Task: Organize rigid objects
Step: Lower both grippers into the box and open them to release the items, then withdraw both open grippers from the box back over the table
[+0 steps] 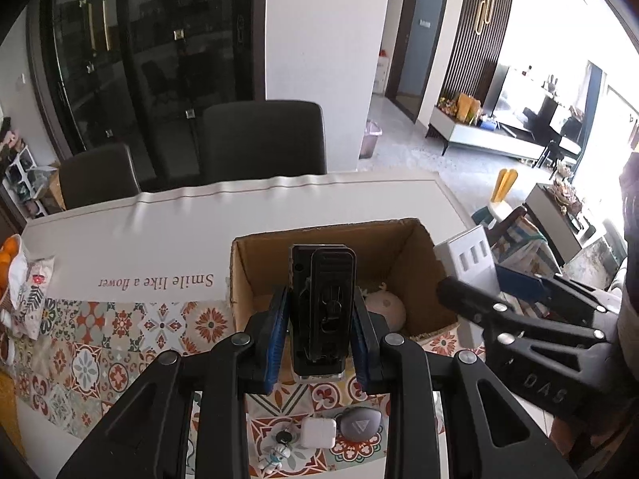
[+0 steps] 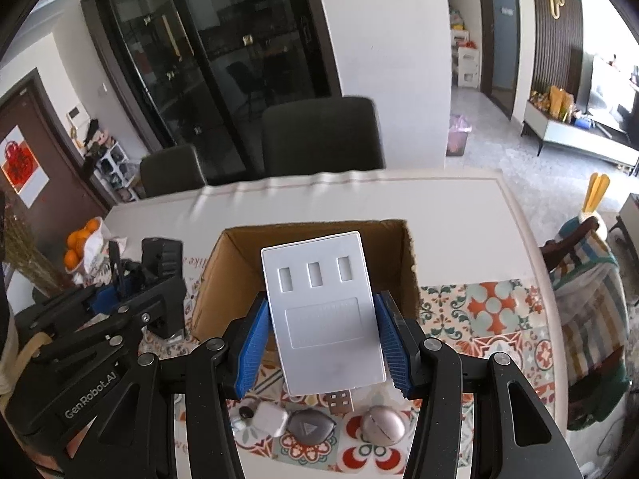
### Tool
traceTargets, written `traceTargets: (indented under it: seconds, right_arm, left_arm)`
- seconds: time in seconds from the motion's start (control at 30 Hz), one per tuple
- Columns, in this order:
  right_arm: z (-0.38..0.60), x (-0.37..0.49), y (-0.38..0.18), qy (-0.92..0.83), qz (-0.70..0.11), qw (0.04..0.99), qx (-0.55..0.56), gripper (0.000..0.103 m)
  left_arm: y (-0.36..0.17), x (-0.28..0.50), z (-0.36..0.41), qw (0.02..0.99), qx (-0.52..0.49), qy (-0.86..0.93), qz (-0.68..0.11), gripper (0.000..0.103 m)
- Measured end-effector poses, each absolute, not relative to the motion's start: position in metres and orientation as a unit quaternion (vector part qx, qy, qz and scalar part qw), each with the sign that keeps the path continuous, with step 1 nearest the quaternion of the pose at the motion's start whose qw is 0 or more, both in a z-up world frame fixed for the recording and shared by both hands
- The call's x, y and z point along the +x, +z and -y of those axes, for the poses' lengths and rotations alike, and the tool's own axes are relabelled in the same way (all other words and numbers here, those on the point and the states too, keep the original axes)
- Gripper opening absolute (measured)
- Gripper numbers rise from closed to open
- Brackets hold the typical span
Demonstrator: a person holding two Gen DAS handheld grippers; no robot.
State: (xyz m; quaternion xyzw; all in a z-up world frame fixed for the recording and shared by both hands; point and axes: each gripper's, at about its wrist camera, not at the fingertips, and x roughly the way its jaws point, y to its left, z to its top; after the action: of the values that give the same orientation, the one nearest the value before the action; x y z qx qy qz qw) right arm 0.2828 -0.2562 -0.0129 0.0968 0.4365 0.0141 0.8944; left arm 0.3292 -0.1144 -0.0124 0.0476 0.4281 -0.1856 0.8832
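- In the left wrist view, the left gripper [image 1: 319,315] was clamped by its blue pads on a black clip-like device [image 1: 322,307], held upright over the near wall of the cardboard box [image 1: 415,263].
- A pale round object [image 1: 385,309] already lay inside the box; a white adapter cube [image 1: 317,433], a grey rounded tag [image 1: 359,426] and a small figurine keychain [image 1: 275,457] lay on the patterned tablecloth [image 1: 120,343] below the jaws.
- To do this step well, I judged the device should be carried clear over the box wall and lowered close to the floor before release, away from the round object, and clear of the other gripper just beside it.
- Readable writing here: "Smile like a flower", upside down on the cloth's white part, and "DAS" moulded on the other gripper's arm.
- In the right wrist view, the right gripper [image 2: 325,331] was clamped on a white three-port USB hub [image 2: 323,311], its plug pointing back toward the camera, its far end over the same box.
- I judged that releasing one object at a time would avoid a collision above the opening.
- Readable here: "GenRobot.AI" on the left gripper's arm; a red paper decoration on the door was too small to read.
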Motion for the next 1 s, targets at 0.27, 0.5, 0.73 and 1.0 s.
traceTargets:
  seconds: [0.27,0.5,0.73,1.0]
  right_arm:
    - [0.259,0.311,-0.03,0.006,-0.467,0.879,0.099,0.052]
    - [0.263,0.321,-0.036,-0.002,-0.475,0.874,0.098,0.052]
    - [0.26,0.324,-0.037,0.0,-0.478,0.873,0.097,0.052]
    - [0.251,0.328,-0.039,0.002,-0.48,0.873,0.09,0.065]
  left_arm:
    - [-0.032,0.36,0.124,0.863,0.053,-0.183,-0.468,0.029]
    - [-0.039,0.371,0.126,0.862,0.061,-0.171,-0.473,0.03]
    - [-0.038,0.364,0.109,0.872,0.065,-0.14,-0.465,0.052]
    - [-0.031,0.355,0.091,0.88,0.065,-0.117,-0.457,0.061]
